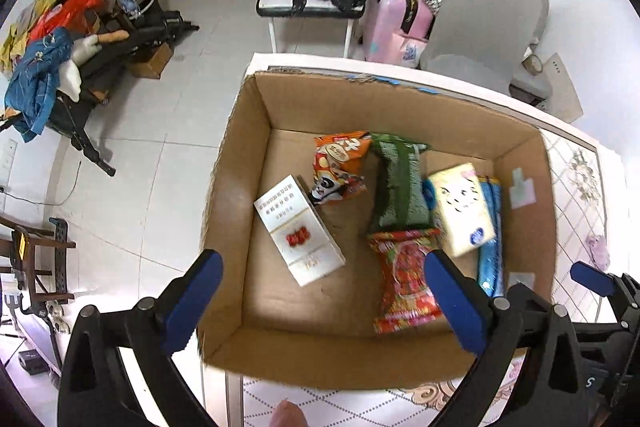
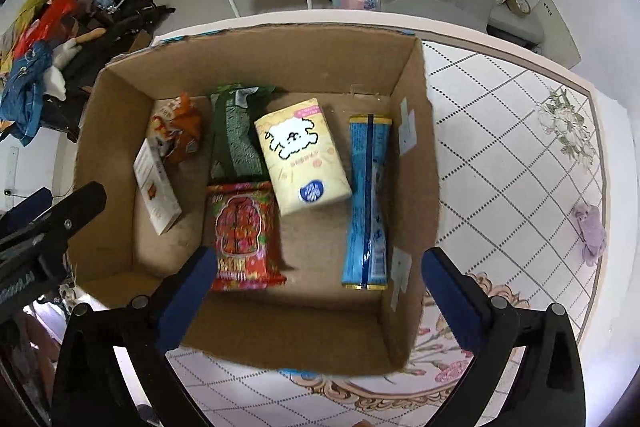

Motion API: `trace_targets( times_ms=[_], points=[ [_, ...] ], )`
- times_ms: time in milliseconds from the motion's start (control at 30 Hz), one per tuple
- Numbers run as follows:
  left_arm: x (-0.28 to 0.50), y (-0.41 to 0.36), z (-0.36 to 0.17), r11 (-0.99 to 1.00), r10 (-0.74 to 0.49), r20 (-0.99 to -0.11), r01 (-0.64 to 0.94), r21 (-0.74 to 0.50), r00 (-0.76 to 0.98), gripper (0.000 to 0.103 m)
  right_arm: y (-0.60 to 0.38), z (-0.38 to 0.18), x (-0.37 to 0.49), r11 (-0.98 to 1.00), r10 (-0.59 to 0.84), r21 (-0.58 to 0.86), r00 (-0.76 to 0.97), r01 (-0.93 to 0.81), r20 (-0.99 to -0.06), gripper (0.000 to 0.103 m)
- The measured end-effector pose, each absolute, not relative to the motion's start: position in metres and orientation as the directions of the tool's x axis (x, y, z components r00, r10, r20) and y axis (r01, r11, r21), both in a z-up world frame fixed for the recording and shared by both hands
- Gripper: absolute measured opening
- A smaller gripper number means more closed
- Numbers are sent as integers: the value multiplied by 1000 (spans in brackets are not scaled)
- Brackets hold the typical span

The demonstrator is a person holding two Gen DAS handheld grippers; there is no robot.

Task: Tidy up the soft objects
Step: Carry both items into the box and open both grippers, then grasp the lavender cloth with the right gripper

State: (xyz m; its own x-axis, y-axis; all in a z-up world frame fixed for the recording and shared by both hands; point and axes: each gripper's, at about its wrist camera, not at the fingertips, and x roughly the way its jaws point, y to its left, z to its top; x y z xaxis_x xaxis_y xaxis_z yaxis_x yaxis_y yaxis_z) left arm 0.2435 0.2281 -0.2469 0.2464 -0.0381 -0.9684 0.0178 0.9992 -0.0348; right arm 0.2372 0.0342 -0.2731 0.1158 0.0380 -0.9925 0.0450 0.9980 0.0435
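An open cardboard box (image 1: 236, 187) (image 2: 420, 147) stands on the table. Inside lie a white carton (image 1: 298, 231) (image 2: 156, 183), an orange snack bag (image 1: 340, 167) (image 2: 178, 133), a green packet (image 1: 400, 183) (image 2: 236, 135), a red snack bag (image 1: 404, 279) (image 2: 244, 235), a yellow tissue pack (image 1: 460, 207) (image 2: 302, 155) and a blue packet (image 1: 492, 227) (image 2: 366, 203). My left gripper (image 1: 320, 287) is open and empty above the box's near side. My right gripper (image 2: 320, 283) is open and empty above the box's near wall. The left gripper also shows in the right wrist view (image 2: 52, 211).
The table (image 2: 500, 167) has a diamond and flower patterned cloth. A small purple soft object (image 2: 590, 231) (image 1: 598, 247) lies on the cloth to the right of the box. A grey chair (image 1: 488, 23), a pink suitcase (image 1: 394, 23) and floor clutter (image 1: 60, 59) stand beyond.
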Motion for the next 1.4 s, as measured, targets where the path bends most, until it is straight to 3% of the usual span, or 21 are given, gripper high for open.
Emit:
trace_targets(
  times_ms=[600, 800, 1100, 1400],
  points=[
    [172, 200, -148, 1000, -23, -929, 0, -25, 370, 103, 17, -174, 161, 987, 156, 158, 264, -14, -952, 103],
    [171, 167, -144, 998, -32, -946, -37, -46, 322, 103, -47, -174, 153, 971, 193, 222, 264, 84, -945, 103],
    [200, -10, -189, 979, -141, -972, 175, -108, 187, 103, -257, -221, 142, 910, 43, 115, 185, 399, -982, 103],
    [233, -201, -307, 925, -87, -996, 368, -94, -35, 103, -390, -311, 167, 938, -30, -13, 44, 347, -999, 103]
  ],
)
